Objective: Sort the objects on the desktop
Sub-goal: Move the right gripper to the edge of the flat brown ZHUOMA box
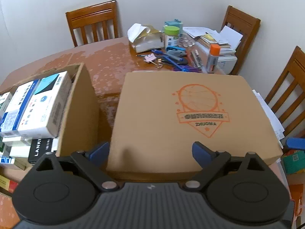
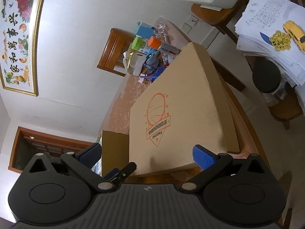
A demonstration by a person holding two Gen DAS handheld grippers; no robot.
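A flat brown cardboard box (image 1: 171, 118) with an orange ZHUOMA logo lies on the reddish-brown table (image 1: 106, 61). My left gripper (image 1: 150, 152) hovers open at the box's near edge, one blue pad left of the near corner and the other above the lid. In the right wrist view the same box (image 2: 181, 105) lies ahead of my right gripper (image 2: 147, 156), which is open and empty. The left gripper's finger (image 2: 122, 171) shows beside it. Loose desktop items (image 1: 171, 55) are heaped at the far end: pens, a blue stapler, keys, a green-lidded jar (image 1: 171, 34) and an orange-capped tube (image 1: 213, 57).
An open carton (image 1: 80, 105) packed with white product boxes (image 1: 38, 105) stands left of the flat box. Wooden chairs (image 1: 93, 22) ring the table. One holds a printer (image 1: 226, 63) under papers. Another bears a paper stack (image 2: 266, 28) topped by a yellow toy car (image 2: 295, 34).
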